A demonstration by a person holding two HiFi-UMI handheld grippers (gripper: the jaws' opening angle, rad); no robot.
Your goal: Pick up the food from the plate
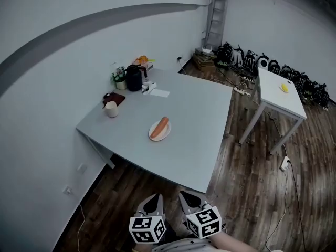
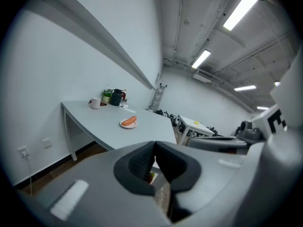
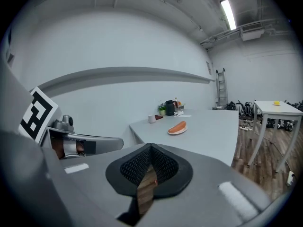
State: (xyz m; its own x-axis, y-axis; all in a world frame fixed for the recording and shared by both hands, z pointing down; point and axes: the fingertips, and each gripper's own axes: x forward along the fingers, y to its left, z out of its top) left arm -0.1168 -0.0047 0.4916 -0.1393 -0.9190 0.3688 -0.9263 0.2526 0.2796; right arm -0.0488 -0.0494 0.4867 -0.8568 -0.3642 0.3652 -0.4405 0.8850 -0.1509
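Off the near edge of the grey table (image 1: 194, 146), low in front of you, you hold your left gripper (image 1: 152, 205) and right gripper (image 1: 190, 198) side by side, each with its jaws clenched together on nothing. Around the middle of that table lies the white plate (image 1: 165, 134), well apart from both grippers. Across the plate rests the orange sausage (image 1: 160, 127), with nothing touching it.

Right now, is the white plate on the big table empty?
No, a sausage lies across the plate on the grey table.
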